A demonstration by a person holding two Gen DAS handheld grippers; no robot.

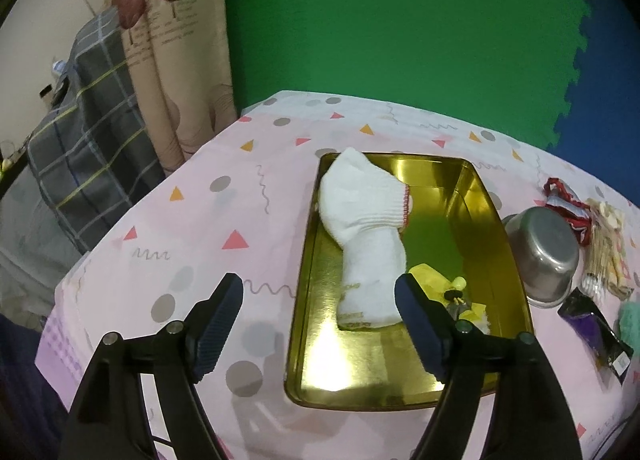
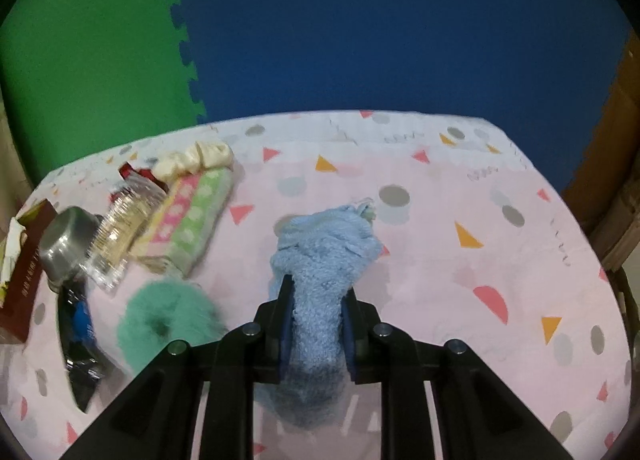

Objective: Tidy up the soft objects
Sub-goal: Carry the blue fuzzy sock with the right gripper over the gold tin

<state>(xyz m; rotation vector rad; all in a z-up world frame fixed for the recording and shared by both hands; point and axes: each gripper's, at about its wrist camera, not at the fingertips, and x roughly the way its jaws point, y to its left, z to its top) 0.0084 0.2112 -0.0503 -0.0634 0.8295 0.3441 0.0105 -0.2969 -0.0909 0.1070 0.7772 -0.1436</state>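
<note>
Right wrist view is motion-blurred on its left side: the steel bowl (image 2: 66, 238), clear plastic packet (image 2: 120, 228) and dark wrapper (image 2: 80, 344) are hard to make out, and a brown box (image 2: 22, 280) is cut off at the frame edge. In the left wrist view, a yellow item (image 1: 434, 280) in the gold tray (image 1: 486, 220) sits partly hidden behind the left gripper's (image 1: 320, 302) right finger. That gripper stands wide apart with nothing between its pads, above the tabletop (image 1: 200, 220) at the tray's near left corner; the white sock (image 1: 366, 228) lies in the tray, just ahead. The right gripper (image 2: 318, 318) is clamped on the blue fuzzy sock (image 2: 324, 256), which hangs forward above the tabletop. A green fluffy scrunchie (image 2: 168, 320) lies just left.
</note>
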